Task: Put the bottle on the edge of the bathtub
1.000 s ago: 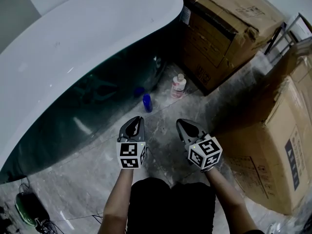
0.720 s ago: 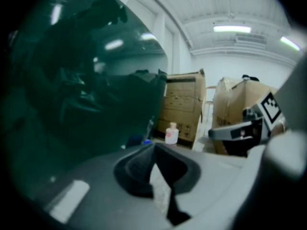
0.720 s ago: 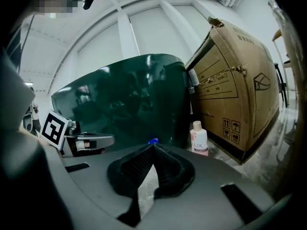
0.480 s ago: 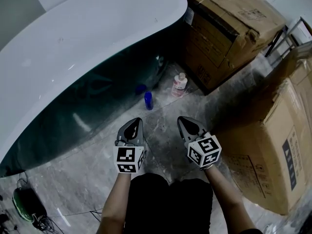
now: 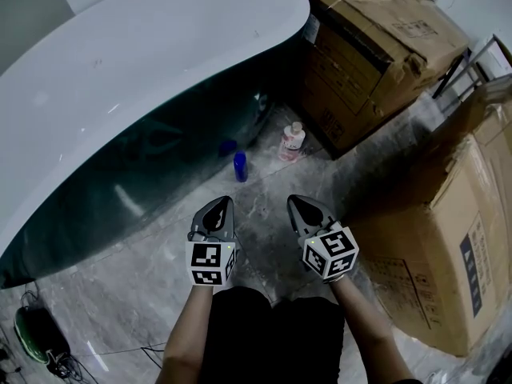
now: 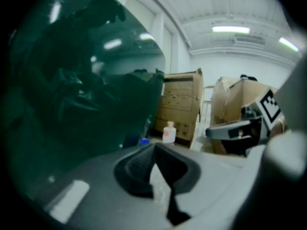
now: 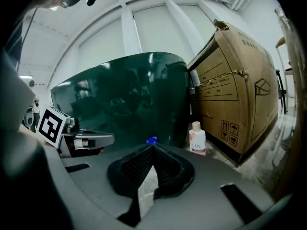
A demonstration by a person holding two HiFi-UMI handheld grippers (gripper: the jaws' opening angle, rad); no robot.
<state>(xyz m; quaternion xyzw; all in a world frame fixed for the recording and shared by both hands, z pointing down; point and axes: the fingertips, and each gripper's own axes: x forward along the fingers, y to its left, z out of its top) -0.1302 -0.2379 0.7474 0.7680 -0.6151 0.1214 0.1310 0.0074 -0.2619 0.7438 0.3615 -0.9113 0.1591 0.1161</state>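
The white bottle (image 5: pixel 292 142) stood upright on the floor (image 5: pixel 264 186) against the cardboard box (image 5: pixel 360 46), straight ahead of the right gripper (image 5: pixel 298 204) and farther from the left gripper (image 5: pixel 223 203), both with jaws closed and empty, well below the bathtub (image 5: pixel 120 62) rim.

the head view looks steeply down from above onto the bathtub (image 5: pixel 120 78), a cardboard box (image 5: pixel 376 46) and, close below, the left gripper (image 5: pixel 224 202) and right gripper (image 5: pixel 294 200). the left gripper view and right gripper view ride low near the floor (image 5: pixel 144 294), each facing forward along its own jaws toward the tub's dark wall. all three views share the pale bottle (image 5: pixel 292 142) beside the box, small in both gripper views.
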